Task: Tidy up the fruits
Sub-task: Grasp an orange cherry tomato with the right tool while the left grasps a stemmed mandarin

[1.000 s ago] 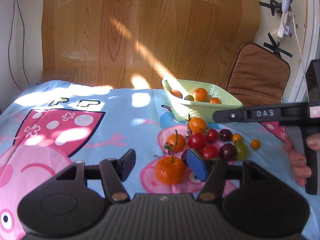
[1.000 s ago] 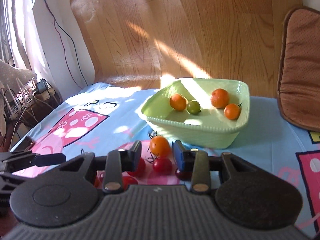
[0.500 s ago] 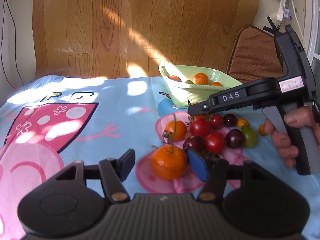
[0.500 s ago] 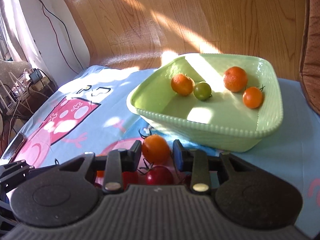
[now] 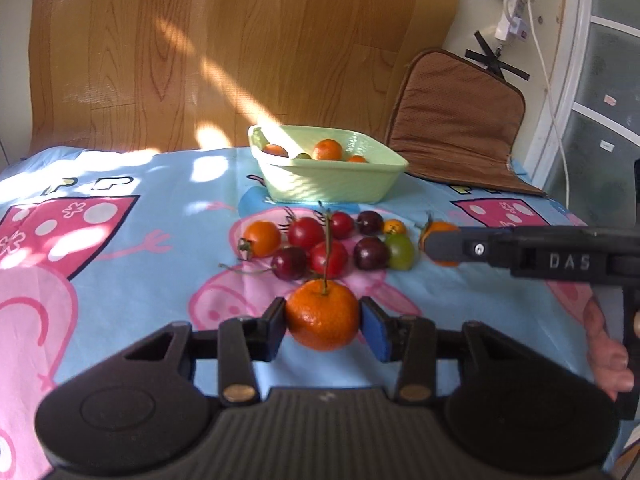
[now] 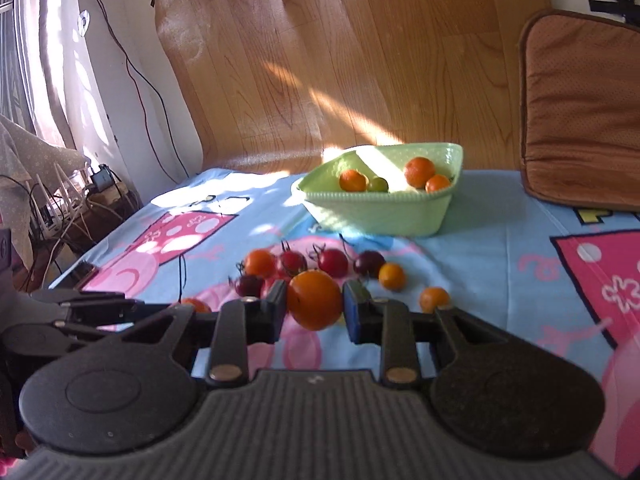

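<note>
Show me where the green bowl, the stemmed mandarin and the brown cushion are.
green bowl (image 5: 328,184), left wrist view, on its near outer wall.
stemmed mandarin (image 5: 322,318), left wrist view, on the middle of its peel, between the jaws.
brown cushion (image 5: 452,120), left wrist view, on the middle of its face.

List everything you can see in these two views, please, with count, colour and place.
Bowl: one, light green, at the back of the cloth.
Fruits in bowl: four, three orange and one green.
Loose tomatoes: ten (three red, three dark purple, three orange, one green), clustered on the cloth in front of the bowl.
Mandarin: one, orange with a stem, in the left gripper.
Orange tomato: one, in the right gripper.
Cloth: one, blue with pink cartoon prints, under everything.
Cushion: one, brown, behind the bowl to its right.
Left gripper: black; its jaws have just been closing onto the mandarin.
Right gripper: black, shut on the orange tomato.
Hand: one, on the right gripper's handle.
</note>
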`<state>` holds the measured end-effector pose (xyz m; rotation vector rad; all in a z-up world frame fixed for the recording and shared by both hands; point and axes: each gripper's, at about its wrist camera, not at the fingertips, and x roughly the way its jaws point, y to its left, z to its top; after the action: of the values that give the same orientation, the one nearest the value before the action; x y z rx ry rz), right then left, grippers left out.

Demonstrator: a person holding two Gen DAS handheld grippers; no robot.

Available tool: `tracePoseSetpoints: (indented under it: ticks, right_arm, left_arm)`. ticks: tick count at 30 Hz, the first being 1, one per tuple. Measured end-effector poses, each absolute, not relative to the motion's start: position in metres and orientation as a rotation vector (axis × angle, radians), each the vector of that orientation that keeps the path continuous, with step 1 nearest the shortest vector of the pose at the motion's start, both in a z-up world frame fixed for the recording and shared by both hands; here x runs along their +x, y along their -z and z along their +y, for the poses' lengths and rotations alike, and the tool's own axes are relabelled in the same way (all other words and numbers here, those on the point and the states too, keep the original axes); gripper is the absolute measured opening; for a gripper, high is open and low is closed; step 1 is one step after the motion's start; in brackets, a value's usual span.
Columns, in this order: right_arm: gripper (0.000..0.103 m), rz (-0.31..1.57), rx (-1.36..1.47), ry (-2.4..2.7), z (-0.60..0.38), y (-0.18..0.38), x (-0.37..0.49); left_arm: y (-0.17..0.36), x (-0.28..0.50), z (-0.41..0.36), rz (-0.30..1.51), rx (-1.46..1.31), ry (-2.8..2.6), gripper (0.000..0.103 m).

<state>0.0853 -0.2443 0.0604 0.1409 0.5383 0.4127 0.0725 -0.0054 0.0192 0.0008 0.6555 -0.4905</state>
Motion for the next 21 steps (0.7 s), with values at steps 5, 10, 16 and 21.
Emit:
tracePoseSetpoints:
  ticks: [5, 10, 16, 21]
  right_arm:
    - [0.033, 0.599, 0.123, -0.370, -0.249, -0.034, 0.070]
    - [0.033, 0.579, 0.079, -0.371, -0.245, -0.031, 0.066]
    - [0.034, 0.551, 0.035, -0.377, -0.242, -0.024, 0.059]
    - [0.034, 0.546, 0.049, -0.382, -0.244, -0.023, 0.059]
  left_arm:
    - [-0.012, 0.060, -0.035, 0.663, 0.081, 0.506, 0.040]
    - [-0.002, 0.056, -0.040, 0.670, 0.123, 0.461, 0.040]
    - [-0.002, 0.055, -0.041, 0.661, 0.138, 0.448, 0.040]
    - [-0.003, 0.056, -0.040, 0.661, 0.132, 0.449, 0.040]
